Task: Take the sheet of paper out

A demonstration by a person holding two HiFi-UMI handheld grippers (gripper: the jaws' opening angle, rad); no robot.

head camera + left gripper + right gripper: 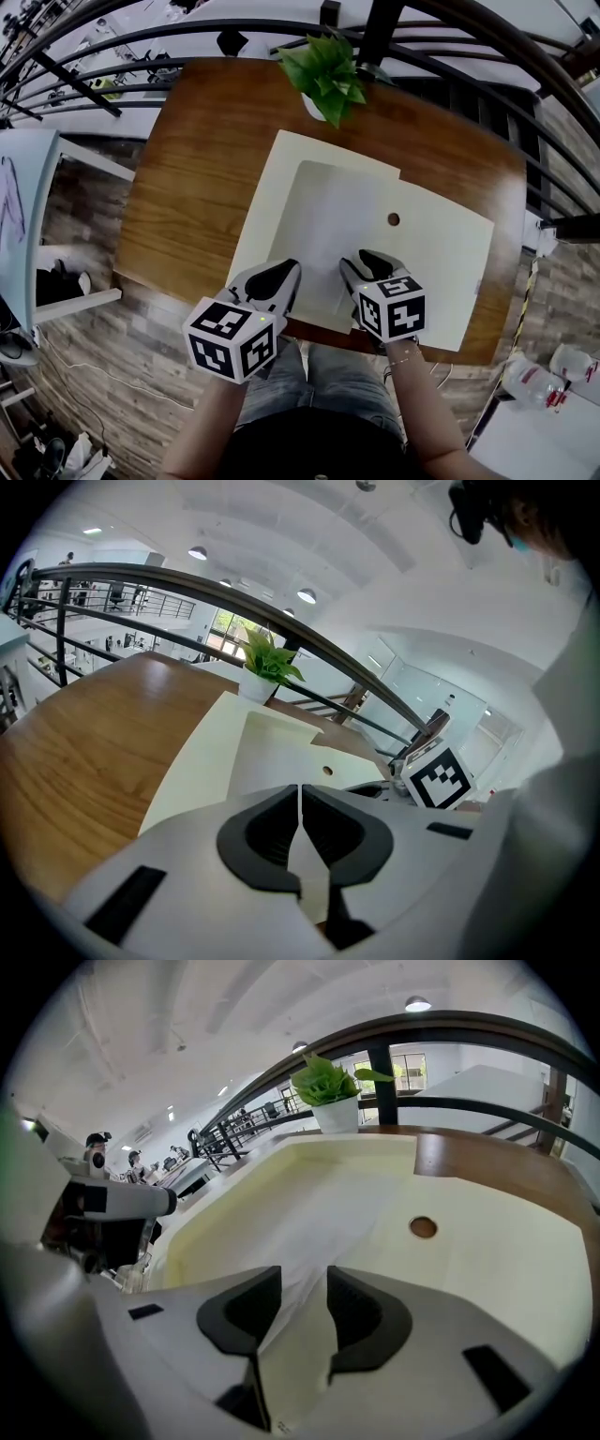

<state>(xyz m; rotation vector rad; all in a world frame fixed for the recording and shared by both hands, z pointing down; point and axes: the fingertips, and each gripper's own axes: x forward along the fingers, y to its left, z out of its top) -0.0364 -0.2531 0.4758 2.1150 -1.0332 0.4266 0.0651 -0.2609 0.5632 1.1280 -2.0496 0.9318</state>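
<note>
A cream envelope (pixel 270 187) with a round hole (pixel 393 219) lies flat on the wooden table (pixel 187 169). The white sheet of paper (pixel 328 234) rests on it, and its near edge rises toward me. At that edge my left gripper (pixel 281 274) is shut on the sheet (pixel 272 761); its jaws meet with the thin paper between them (pixel 300 808). Just to its right, my right gripper (pixel 368 262) stands open. In the right gripper view a raised fold of the sheet (pixel 309 1232) runs between the parted pads (pixel 304 1302) without being pressed.
A small potted plant (pixel 325 75) stands at the table's far edge. A dark curved railing (pixel 450 28) runs behind it. The table's near edge is under my hands, with wood-plank floor (pixel 122 337) below. A white desk (pixel 23 187) stands at far left.
</note>
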